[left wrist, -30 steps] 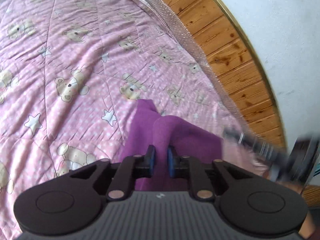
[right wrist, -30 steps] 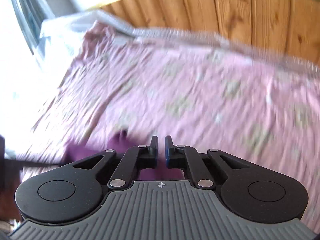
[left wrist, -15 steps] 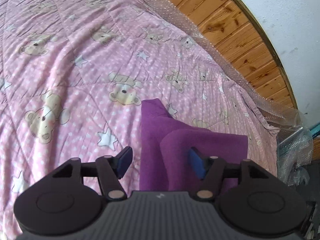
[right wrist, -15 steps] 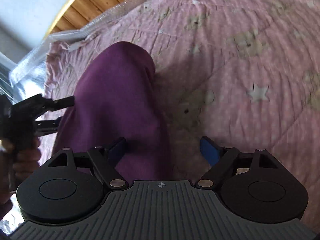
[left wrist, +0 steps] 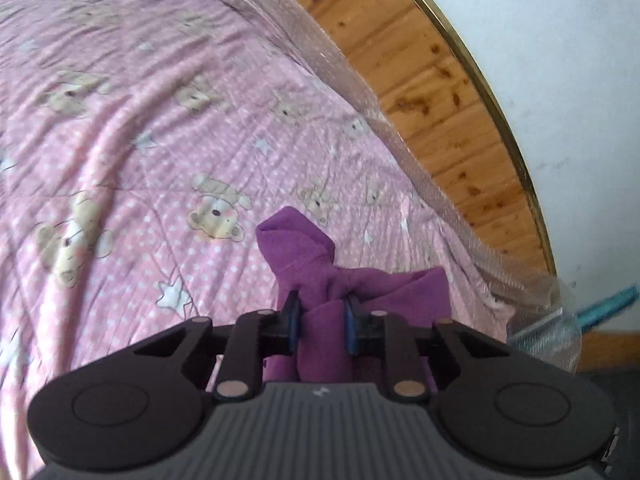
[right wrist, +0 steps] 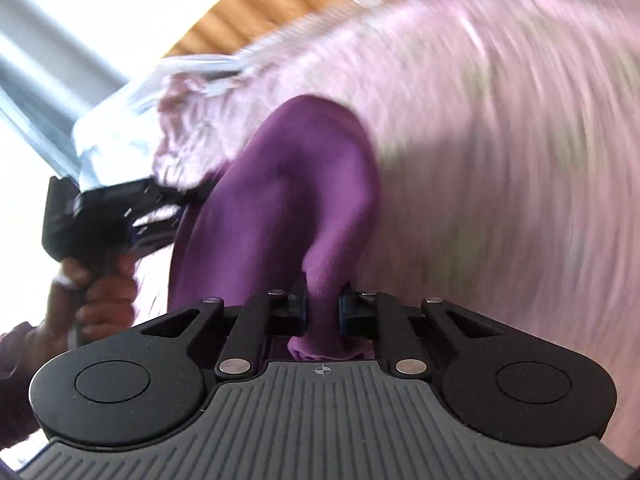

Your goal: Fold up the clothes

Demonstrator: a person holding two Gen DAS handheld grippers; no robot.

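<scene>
Daylit, soft shadows; left wrist view mostly sharp with mild blur on the pink bedspread (left wrist: 120,128) and fisheye bending of the wood board (left wrist: 420,72), right wrist view heavily motion-smeared across the bedspread, blown-out white glare upper left, only the right gripper (right wrist: 322,306) crisp.
</scene>
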